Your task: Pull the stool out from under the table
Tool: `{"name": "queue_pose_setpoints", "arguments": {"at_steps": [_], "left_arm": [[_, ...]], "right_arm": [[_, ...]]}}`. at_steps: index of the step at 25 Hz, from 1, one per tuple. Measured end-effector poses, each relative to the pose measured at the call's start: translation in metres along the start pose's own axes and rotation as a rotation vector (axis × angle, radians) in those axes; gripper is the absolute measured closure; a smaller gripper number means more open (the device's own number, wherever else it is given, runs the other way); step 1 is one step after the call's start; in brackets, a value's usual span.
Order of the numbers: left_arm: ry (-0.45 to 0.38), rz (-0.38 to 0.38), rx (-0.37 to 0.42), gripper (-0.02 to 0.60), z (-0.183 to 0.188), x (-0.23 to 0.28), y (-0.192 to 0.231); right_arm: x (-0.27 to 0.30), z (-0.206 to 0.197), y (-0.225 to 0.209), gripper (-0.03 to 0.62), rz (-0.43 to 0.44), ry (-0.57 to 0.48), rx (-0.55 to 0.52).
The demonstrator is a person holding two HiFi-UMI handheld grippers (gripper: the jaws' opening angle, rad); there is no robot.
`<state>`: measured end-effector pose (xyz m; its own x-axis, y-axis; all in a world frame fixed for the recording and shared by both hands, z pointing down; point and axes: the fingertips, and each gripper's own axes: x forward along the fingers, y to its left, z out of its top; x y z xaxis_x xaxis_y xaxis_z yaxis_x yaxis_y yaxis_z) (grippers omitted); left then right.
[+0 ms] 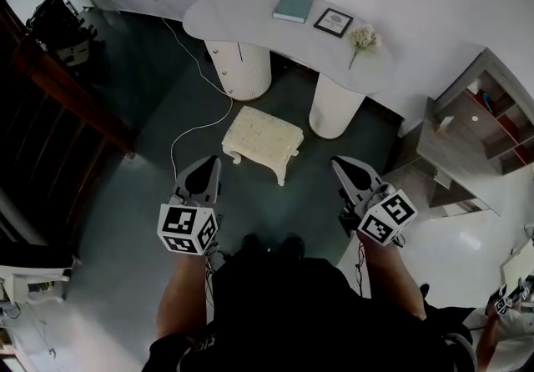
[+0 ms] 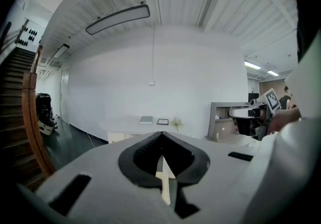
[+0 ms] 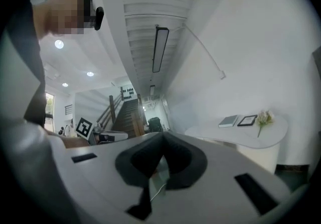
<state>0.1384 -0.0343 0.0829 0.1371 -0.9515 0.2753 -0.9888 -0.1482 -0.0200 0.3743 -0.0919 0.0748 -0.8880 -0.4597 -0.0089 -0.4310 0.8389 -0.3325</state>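
A: Near first. Left gripper (image 1: 209, 166) and right gripper (image 1: 344, 170) are up by the person's waist. Both claws pressed together, nothing in either.

B: Stool?

A: Cream stool (image 1: 262, 138) stands upright on the dark floor just ahead of the grippers, touching neither. It looks clear of the white table (image 1: 250, 16), in front of the gap between the ribbed pedestal (image 1: 242, 66) and the plain pedestal (image 1: 334, 108). I'd call the pull done or close to it.

B: Risks?

A: A white cable (image 1: 196, 124) runs along the floor just left of the stool. Drag the stool further and a leg could snag it, or feet could. A regrip with closed claws would only shove the stool. Far end: teal book (image 1: 293, 6), framed picture (image 1: 334, 22) and flower sprig (image 1: 364, 38) on the tabletop. A knock to a pedestal might shake them.
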Motion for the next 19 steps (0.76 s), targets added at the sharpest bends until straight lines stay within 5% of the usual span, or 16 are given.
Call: {"name": "queue_pose_setpoints", "arguments": {"at_steps": [6,19], "left_arm": [[0.0,0.035,0.068,0.574,0.011,-0.005,-0.011],[-0.032,0.046,0.017,0.572,0.018,-0.001,0.002]], "right_arm": [[0.007,0.011,0.023,0.591,0.047,-0.012,-0.117],[0.018,0.011,0.027,0.591,0.054,0.001,-0.126]]}}
